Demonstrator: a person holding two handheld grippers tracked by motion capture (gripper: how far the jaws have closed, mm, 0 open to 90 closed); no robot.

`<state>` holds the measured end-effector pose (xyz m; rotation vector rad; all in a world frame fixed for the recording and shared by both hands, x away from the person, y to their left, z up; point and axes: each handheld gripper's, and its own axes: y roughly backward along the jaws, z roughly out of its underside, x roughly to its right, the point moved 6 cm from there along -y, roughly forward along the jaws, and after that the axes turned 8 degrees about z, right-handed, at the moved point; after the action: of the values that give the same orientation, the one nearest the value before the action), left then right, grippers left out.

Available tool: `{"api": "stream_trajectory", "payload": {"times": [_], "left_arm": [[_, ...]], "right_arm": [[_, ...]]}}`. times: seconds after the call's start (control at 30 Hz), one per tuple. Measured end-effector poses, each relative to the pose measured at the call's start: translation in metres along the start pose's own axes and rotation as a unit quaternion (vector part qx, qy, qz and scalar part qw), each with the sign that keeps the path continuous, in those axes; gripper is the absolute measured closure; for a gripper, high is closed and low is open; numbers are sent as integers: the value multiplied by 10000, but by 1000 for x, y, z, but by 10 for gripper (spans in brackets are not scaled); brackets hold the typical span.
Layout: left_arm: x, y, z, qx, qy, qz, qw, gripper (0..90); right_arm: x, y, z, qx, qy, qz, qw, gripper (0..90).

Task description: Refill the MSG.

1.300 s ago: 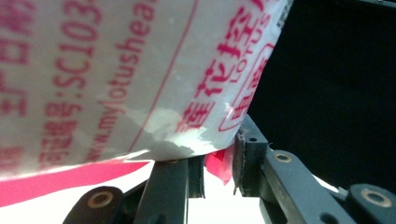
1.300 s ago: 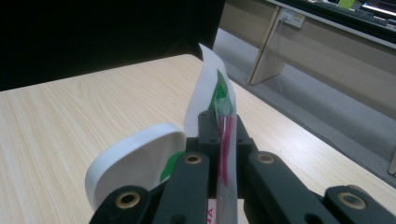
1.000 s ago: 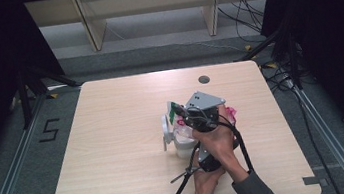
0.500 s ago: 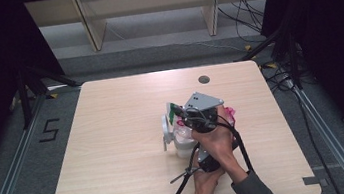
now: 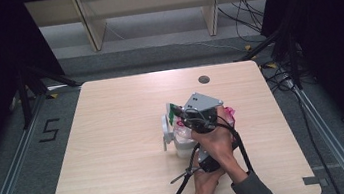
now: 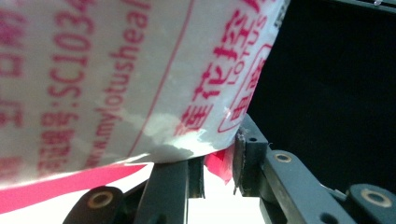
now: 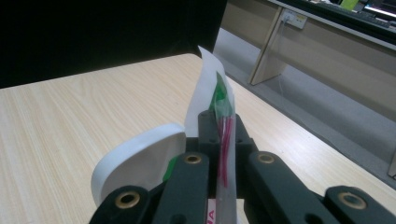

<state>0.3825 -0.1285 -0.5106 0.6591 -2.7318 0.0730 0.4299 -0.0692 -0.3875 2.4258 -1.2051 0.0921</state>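
My high camera sits above my side of the table (image 5: 116, 149), looking forward and down, far off. The camera on my left gripper looks along its jaws, pressed close to a printed packet (image 6: 116, 79). The one on my right gripper faces across the table's far edge; both share that packet (image 7: 219, 107).

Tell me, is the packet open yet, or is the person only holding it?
Done: both grippers have hold of the white packet with red print. The right gripper is shut on its thin top edge, and the left gripper pinches a lower corner. In hand: the packet is held up over the white mug on the table. Left: no tear shows yet, so opening and probably emptying it remain.
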Motion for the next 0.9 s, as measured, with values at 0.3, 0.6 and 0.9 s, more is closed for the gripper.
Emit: {"api": "stream_trajectory", "payload": {"times": [0.3,0.6,0.9], "left_arm": [[1,-1,1,-25,-29,20,10000,764],[1,-1,1,-25,3,23,10000,765],[1,-1,1,-32,-30,32,10000,765]], "right_arm": [[2,1,0,11,-28,-16,10000,890],[2,1,1,-15,-44,-21,10000,889],[2,1,2,-69,-90,-81,9999,890]]}}
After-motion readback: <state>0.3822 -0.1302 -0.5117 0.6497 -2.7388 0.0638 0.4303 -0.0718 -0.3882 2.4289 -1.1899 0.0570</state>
